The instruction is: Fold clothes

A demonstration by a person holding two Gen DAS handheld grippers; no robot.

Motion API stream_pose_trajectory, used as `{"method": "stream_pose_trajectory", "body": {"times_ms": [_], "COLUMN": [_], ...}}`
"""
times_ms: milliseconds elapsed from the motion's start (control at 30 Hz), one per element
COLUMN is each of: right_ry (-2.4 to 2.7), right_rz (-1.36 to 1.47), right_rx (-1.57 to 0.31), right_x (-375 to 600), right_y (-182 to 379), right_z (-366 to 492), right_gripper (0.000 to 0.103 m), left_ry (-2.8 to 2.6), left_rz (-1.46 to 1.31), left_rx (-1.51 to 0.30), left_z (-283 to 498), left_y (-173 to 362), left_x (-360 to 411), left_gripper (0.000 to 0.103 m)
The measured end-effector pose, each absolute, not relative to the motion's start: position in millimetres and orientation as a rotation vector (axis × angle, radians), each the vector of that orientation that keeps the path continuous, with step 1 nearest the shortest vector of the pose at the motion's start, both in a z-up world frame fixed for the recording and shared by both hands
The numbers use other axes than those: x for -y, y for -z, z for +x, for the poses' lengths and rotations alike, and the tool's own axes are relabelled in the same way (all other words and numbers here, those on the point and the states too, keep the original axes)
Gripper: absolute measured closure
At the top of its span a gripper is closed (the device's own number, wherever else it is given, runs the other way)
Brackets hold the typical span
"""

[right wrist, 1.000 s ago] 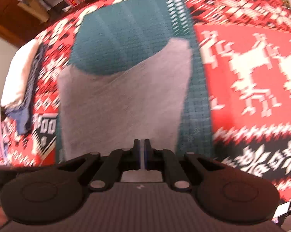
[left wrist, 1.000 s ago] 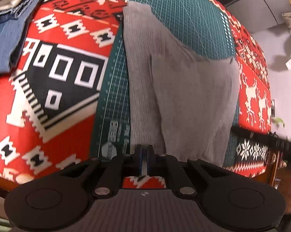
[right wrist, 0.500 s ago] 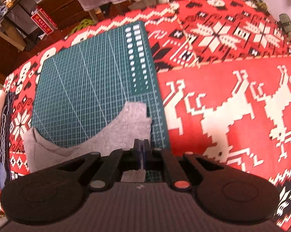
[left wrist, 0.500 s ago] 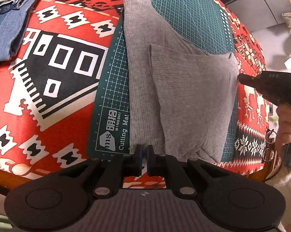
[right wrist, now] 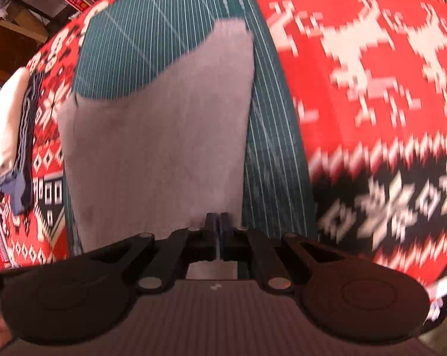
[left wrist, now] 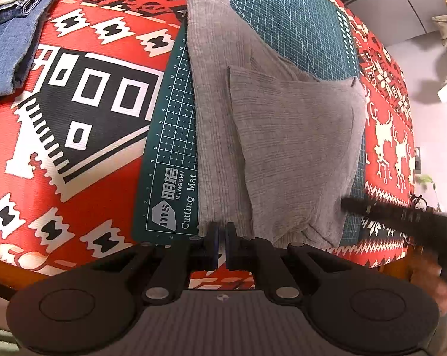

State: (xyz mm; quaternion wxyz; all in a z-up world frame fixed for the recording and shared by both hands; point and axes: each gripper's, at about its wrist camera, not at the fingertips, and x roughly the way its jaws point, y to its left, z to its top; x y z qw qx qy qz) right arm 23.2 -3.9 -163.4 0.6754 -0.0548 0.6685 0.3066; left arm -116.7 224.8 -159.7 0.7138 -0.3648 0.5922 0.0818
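A grey ribbed garment lies folded on a green cutting mat, one flap laid over the middle. My left gripper is at the garment's near hem with its jaws closed to a thin slit; I see no cloth lifted. In the left wrist view my right gripper shows as a blurred black bar low over the garment's near right corner. In the right wrist view the right gripper is shut above the grey garment, close to its right edge, and the cloth lies flat on the cutting mat.
A red, white and black patterned tablecloth covers the table. Folded denim and white clothes are piled at the far left, also visible as a pile of clothes in the right wrist view. The table's near edge runs just under both grippers.
The right gripper went out to the garment's far right corner, then swept back to its near right corner. The left gripper stayed at the near hem. The garment keeps its shape.
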Motion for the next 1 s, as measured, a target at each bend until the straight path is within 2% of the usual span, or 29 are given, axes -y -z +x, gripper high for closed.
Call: {"method": "stream_pose_trajectory", "body": {"times_ms": [233, 533, 1000], "right_ry": [-0.704, -0.799, -0.901], "right_rz": [-0.145, -0.253, -0.287], "right_rx": [-1.563, -1.498, -1.482], "right_x": [21, -15, -25], "right_y": [161, 155, 150], "right_z": [-5, -26, -36], "right_gripper": [0.100, 0.099, 0.099], "left_ry": [-0.159, -0.077, -0.016], "left_rz": [-0.766, -0.589, -0.549], "left_rx": [-1.324, -1.352, -1.326], "left_z": [-119, -111, -107], "left_y": [154, 152, 148], "left_x": [-217, -188, -175], "left_gripper": [0.099, 0.099, 0.099]}}
